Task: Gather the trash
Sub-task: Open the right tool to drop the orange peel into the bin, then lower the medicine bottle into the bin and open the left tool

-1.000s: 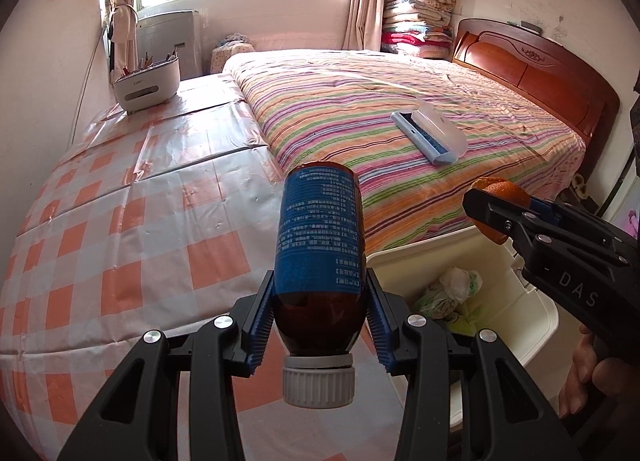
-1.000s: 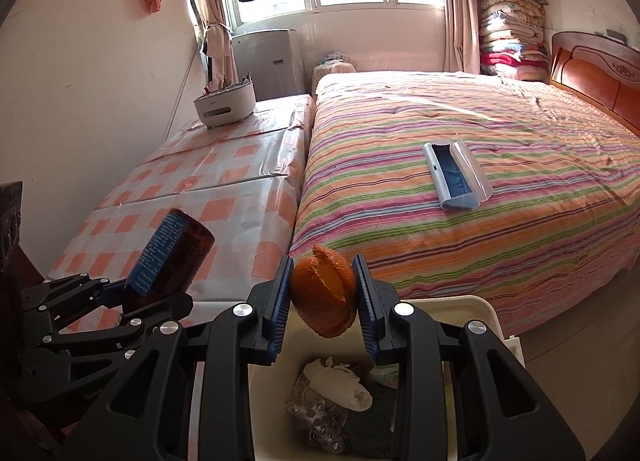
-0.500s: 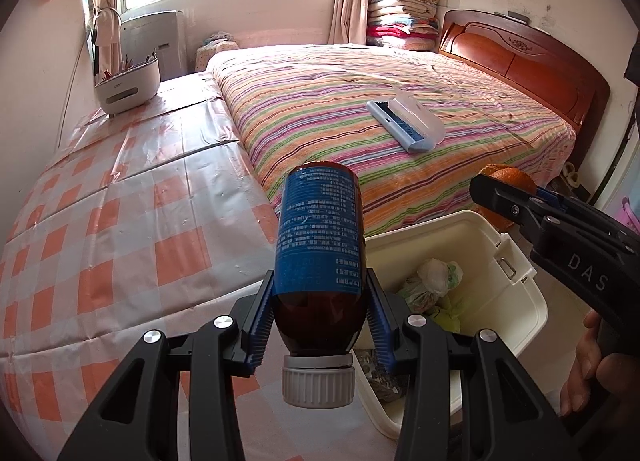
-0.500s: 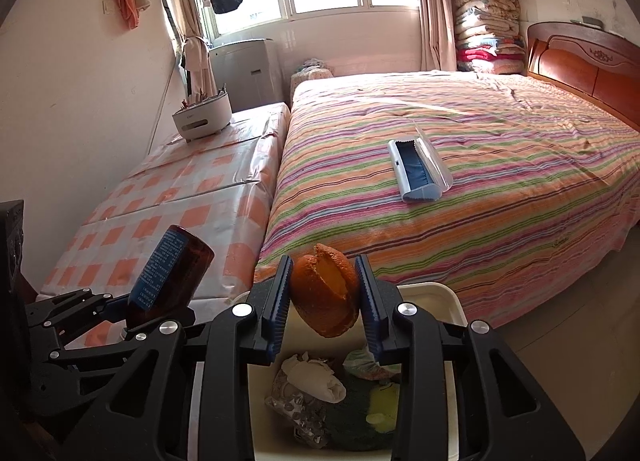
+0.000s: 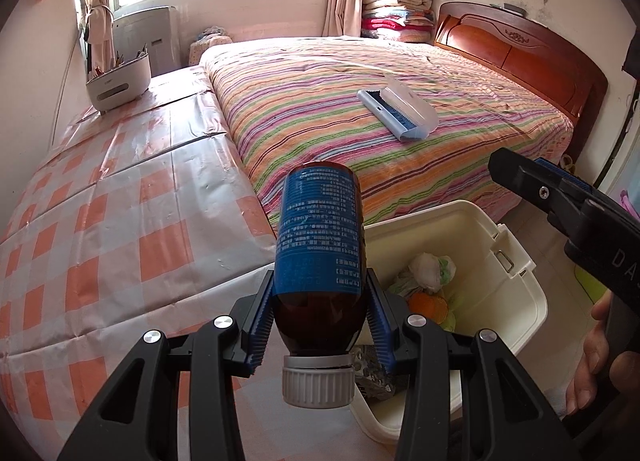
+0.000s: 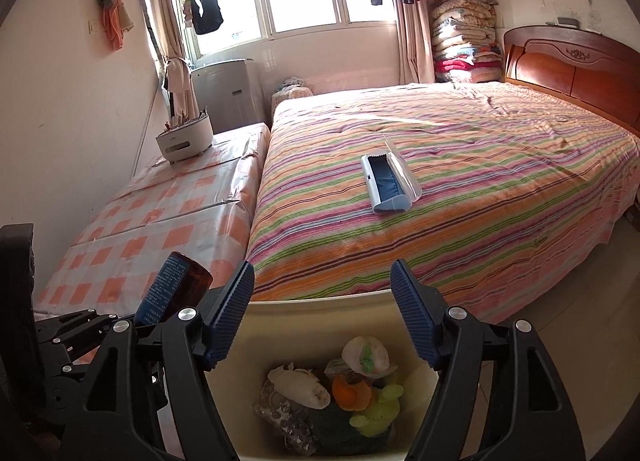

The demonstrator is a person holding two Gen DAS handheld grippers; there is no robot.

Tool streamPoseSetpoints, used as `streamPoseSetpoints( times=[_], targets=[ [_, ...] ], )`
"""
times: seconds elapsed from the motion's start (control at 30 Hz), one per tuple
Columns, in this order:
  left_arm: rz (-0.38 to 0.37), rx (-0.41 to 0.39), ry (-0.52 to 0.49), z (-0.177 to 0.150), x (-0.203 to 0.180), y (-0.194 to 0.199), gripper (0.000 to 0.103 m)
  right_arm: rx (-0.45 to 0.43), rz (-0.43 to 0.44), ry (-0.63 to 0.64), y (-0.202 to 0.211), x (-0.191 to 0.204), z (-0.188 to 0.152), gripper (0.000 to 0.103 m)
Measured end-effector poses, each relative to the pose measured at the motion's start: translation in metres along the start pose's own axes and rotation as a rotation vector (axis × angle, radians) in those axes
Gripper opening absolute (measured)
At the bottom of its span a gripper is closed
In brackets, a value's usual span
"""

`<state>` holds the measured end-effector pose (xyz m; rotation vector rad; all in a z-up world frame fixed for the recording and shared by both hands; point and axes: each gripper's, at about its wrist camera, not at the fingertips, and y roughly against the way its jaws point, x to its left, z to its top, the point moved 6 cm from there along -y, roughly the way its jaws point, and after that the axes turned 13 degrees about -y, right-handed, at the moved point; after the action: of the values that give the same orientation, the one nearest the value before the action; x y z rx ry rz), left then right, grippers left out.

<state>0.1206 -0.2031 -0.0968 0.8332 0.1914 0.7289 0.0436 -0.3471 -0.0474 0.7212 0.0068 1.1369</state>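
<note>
Readable text was scarce. The brown bottle (image 5: 320,261) carried a blue label (image 5: 318,229) printed in rows of small white characters, seen upside down in the left wrist view; the print was too fine to make out, so no word or brand could be read. The same label appeared in the right wrist view (image 6: 166,293) at a slant, again illegible. The black body of the right tool (image 5: 516,177) bore raised letters "DA" (image 5: 624,265), cut off by the frame edge. The white container (image 5: 120,79) on the bench showed a small mark above its slot, too small to read. Nothing else carried legible writing.
</note>
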Motion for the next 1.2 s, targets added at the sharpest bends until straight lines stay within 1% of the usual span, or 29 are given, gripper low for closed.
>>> streamPoseSetpoints(
  times=[0.43,0.97,1.2],
  targets=[
    [-0.033,0.020,-0.036,0.003,-0.019,-0.012,0.041,-0.051,0.019,-0.064,0.013,-0.011,0.009,0.074],
    [-0.059,0.044,-0.064,0.001,-0.034,-0.021,0.041,-0.065,0.021,-0.091,0.016,-0.015,0.009,0.076],
    [-0.055,0.046,-0.088,0.001,-0.039,-0.020,0.042,-0.066,0.021,-0.097,0.018,-0.017,0.009,0.076]
  ],
)
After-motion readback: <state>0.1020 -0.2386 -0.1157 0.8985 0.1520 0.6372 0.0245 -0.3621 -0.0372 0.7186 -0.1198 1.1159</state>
